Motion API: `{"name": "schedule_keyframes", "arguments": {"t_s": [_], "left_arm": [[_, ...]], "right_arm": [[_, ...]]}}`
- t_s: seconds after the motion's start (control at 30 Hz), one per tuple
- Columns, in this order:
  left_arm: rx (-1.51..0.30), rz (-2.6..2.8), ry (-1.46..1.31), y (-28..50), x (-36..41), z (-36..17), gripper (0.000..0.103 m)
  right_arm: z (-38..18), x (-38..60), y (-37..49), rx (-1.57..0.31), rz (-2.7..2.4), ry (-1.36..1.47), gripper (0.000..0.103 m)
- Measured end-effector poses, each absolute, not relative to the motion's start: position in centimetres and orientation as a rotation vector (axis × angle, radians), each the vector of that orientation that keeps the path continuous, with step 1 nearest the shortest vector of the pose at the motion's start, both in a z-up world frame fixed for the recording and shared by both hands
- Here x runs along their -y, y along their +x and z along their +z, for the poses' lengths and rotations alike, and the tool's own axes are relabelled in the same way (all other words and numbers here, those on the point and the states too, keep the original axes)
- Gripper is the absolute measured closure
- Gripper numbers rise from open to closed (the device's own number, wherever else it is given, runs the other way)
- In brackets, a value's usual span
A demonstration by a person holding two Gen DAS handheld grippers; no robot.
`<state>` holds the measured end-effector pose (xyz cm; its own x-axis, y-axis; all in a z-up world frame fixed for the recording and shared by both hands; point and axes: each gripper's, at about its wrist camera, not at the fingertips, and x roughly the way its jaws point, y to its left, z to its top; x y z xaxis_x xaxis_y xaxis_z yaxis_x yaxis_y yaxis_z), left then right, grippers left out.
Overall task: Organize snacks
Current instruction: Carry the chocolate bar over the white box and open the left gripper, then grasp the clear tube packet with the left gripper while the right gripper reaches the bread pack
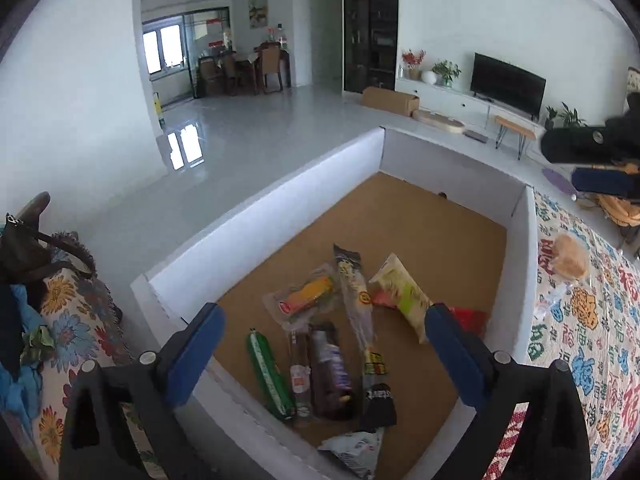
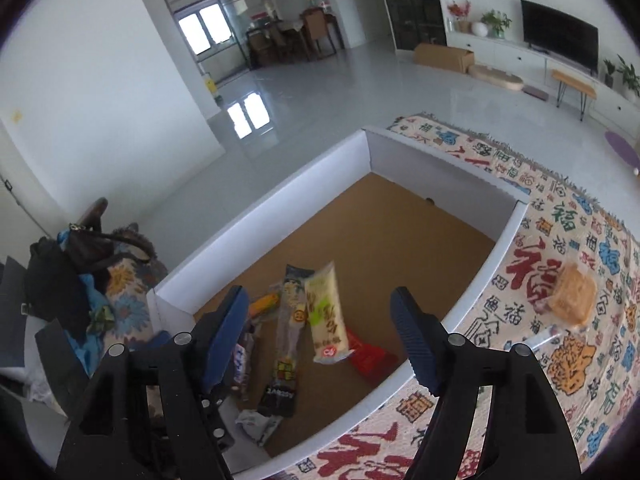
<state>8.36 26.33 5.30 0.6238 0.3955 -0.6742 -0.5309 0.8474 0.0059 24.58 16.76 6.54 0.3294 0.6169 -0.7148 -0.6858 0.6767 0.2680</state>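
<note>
Snacks already fill the near end of the white box [image 1: 280, 184], and both your claws hang above them with jaws spread and nothing between the pads: the left gripper [image 1: 324, 356] very wide, the right gripper [image 2: 320, 340] somewhat less so. No earlier view is here to compare, so take that as they stand now. What is left outside, as far as I can judge, is the tan wrapped bun [image 2: 570, 296], lying on the patterned cloth [image 2: 600, 380] just right of the box's right wall and farther off than the packets inside. It lies to the right of both claws, and your right hand is plainly the nearer one. Its outline is blurred; it looks roughly square, so no long axis to line up with. The left view alone shows the green stick pack [image 1: 267, 376] at the near left of the box floor; the right view shows the cloth running on past the box's far corner.
</note>
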Motion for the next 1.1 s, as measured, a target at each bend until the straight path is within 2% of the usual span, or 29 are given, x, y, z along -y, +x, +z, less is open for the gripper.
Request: {"name": "schedule_keyframes", "arguments": {"t_s": [0.2,0.3,0.47,0.67,0.8,0.93,1.0,1.03,1.07,1.1], "left_arm": [[-0.71,0.441,-0.142,8.9,-23.5,6.4,0.003],[-0.71,0.333,-0.098,10.7,-19.3,7.4,0.003],[-0.736,0.091,0.027,15.5,-10.4,8.3,0.003],[-0.92,-0.097,0.207,25.0,-2.2,2.2,0.003],[-0.981,-0.075,0.27,29.4,-1.2,-1.9,0.009],[-1.009,-0.085,0.23,32.0,-1.3,-3.9,0.01],[-1.023,-0.076,0.225,33.2,-1.0,-5.0,0.014],[-1.035,-0.075,0.225,33.8,-0.8,-5.5,0.025],[-1.054,-0.076,0.219,34.3,-0.8,-6.1,0.043],[-1.079,-0.078,0.204,34.8,-0.9,-6.7,0.056]], "right_arm": [[9.1,-7.0,27.7,-0.772,0.698,-0.013,0.026],[10.2,-0.6,29.6,-0.705,0.576,0.018,0.026],[9.5,7.7,32.4,-0.719,0.451,0.075,0.026],[4.9,12.3,35.0,-0.847,0.411,0.164,0.026],[2.2,13.7,36.1,-0.926,0.405,0.204,0.026],[0.7,13.5,37.1,-0.952,0.399,0.172,0.026],[-0.1,13.2,38.3,-0.971,0.389,0.185,0.026],[-0.6,12.9,39.0,-0.991,0.386,0.201,0.026],[-1.2,12.4,40.0,-1.021,0.387,0.224,0.026],[-1.9,11.8,41.1,-1.053,0.384,0.251,0.026]]}}
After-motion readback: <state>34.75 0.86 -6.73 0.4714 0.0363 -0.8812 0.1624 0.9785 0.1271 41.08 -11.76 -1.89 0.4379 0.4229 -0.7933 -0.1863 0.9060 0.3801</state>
